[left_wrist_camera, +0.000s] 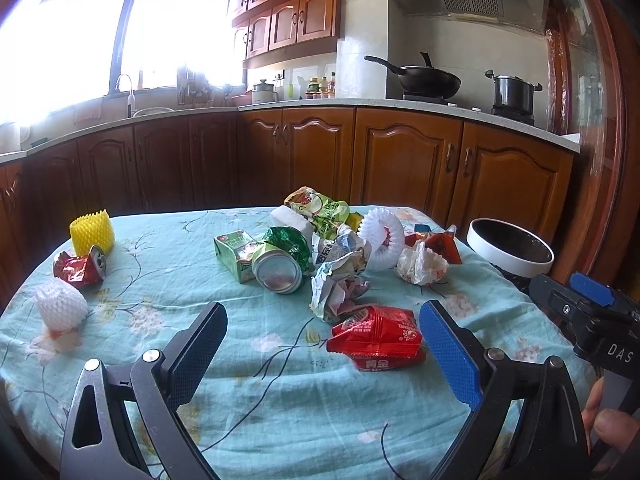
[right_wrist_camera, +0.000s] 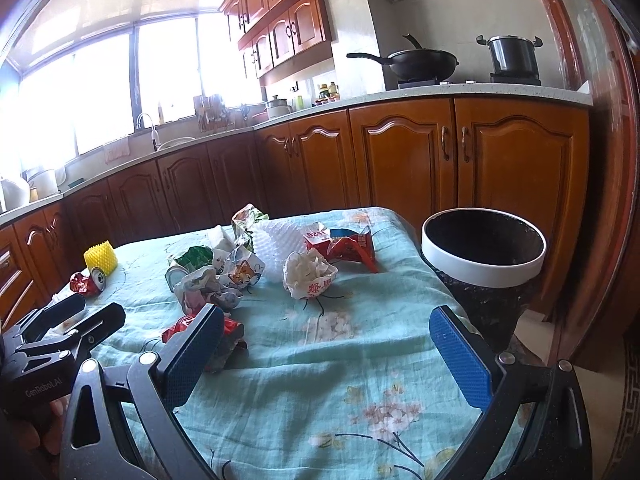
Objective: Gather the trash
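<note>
Trash lies on a table with a teal floral cloth [left_wrist_camera: 256,400]. A red snack wrapper [left_wrist_camera: 376,338] lies just ahead of my open, empty left gripper [left_wrist_camera: 324,344], near its right finger. Behind it are crumpled paper [left_wrist_camera: 340,288], a crushed silver can [left_wrist_camera: 278,274], a green carton [left_wrist_camera: 234,254] and a white foam ring [left_wrist_camera: 382,244]. A black bin with a white rim [right_wrist_camera: 484,252] stands at the table's right edge. My right gripper [right_wrist_camera: 326,344] is open and empty above the cloth; the red wrapper [right_wrist_camera: 228,332] is by its left finger.
At the left lie a yellow foam net [left_wrist_camera: 92,232], a crushed red can [left_wrist_camera: 80,268] and a white foam net [left_wrist_camera: 60,308]. A white crumpled bag [right_wrist_camera: 308,276] and red wrappers [right_wrist_camera: 352,246] lie near the bin. Wooden kitchen cabinets stand behind the table.
</note>
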Action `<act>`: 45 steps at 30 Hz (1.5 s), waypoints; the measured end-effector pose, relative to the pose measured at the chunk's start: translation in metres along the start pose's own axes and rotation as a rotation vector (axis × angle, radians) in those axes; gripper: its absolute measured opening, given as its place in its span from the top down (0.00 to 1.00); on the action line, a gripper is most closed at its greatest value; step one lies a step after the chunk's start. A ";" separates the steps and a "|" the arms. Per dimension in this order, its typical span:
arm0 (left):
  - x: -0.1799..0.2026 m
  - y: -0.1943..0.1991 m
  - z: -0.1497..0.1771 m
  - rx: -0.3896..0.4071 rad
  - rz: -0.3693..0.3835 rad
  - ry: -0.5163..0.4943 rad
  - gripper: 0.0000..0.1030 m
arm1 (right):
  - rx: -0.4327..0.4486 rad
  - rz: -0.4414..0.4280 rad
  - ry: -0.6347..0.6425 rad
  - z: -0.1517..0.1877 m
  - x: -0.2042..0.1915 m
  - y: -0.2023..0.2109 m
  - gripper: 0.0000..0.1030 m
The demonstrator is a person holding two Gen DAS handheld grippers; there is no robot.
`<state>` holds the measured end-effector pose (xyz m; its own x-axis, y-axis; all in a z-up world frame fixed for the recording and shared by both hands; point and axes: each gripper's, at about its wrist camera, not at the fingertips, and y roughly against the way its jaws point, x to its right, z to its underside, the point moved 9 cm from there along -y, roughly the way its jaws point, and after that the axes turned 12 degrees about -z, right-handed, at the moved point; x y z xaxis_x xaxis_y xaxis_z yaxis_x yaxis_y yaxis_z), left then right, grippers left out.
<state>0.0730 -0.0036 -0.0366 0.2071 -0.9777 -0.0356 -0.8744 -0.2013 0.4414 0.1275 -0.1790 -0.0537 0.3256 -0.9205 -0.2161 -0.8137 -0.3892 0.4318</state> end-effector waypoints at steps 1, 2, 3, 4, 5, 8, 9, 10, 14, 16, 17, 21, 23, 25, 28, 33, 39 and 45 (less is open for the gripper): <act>0.000 0.001 -0.001 0.005 0.000 0.000 0.06 | 0.004 -0.001 0.002 -0.001 0.000 0.001 0.00; 0.001 0.001 -0.001 0.010 0.000 -0.001 0.06 | 0.007 -0.003 0.003 -0.001 -0.001 0.001 0.00; 0.001 0.002 0.000 0.013 -0.001 -0.005 0.06 | 0.008 -0.006 0.004 -0.001 -0.002 0.001 0.00; 0.002 0.003 -0.001 0.017 -0.001 -0.007 0.06 | 0.008 -0.006 0.005 -0.002 -0.002 0.001 0.00; 0.002 0.003 -0.001 0.019 -0.001 -0.008 0.06 | 0.008 -0.006 0.005 -0.001 -0.002 0.001 0.00; 0.002 0.003 0.000 0.020 0.003 -0.008 0.06 | 0.010 -0.005 0.003 -0.002 -0.002 0.001 0.00; 0.002 0.003 0.000 0.021 0.003 -0.008 0.06 | 0.011 -0.005 0.003 -0.002 -0.002 0.001 0.00; 0.002 0.003 -0.001 0.021 0.004 -0.008 0.06 | 0.013 -0.006 0.003 -0.002 -0.002 0.001 0.00; 0.002 0.003 -0.001 0.021 0.004 -0.009 0.06 | 0.014 -0.007 0.000 -0.002 -0.002 0.002 0.00; 0.004 0.003 -0.001 0.023 0.003 -0.011 0.06 | 0.012 -0.008 0.000 -0.002 -0.002 0.001 0.00; 0.004 0.004 -0.002 0.023 0.004 -0.012 0.06 | 0.011 -0.008 0.000 -0.002 -0.002 0.001 0.00; 0.004 0.003 -0.002 0.022 0.004 -0.011 0.06 | 0.010 -0.009 -0.002 -0.001 -0.001 0.001 0.00; 0.004 0.004 -0.002 0.022 0.003 -0.012 0.06 | 0.007 -0.010 -0.005 -0.001 -0.001 0.001 0.00; 0.004 0.004 -0.001 0.021 0.004 -0.010 0.06 | 0.004 -0.010 -0.007 0.000 -0.001 0.001 0.00; 0.005 0.003 -0.001 0.019 0.005 -0.010 0.06 | 0.003 -0.011 -0.009 0.001 -0.001 0.001 0.00; 0.005 0.002 0.000 0.016 0.007 -0.008 0.06 | 0.000 -0.012 -0.010 0.001 0.000 0.000 0.00; 0.004 0.002 0.001 0.014 0.008 -0.008 0.06 | -0.004 -0.014 -0.014 0.003 0.000 -0.001 0.00; 0.004 0.002 0.002 0.007 0.013 -0.004 0.06 | -0.010 -0.018 -0.020 0.005 0.001 -0.003 0.00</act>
<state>0.0712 -0.0080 -0.0377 0.1944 -0.9804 -0.0336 -0.8800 -0.1894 0.4356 0.1277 -0.1785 -0.0591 0.3307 -0.9124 -0.2412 -0.8027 -0.4064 0.4364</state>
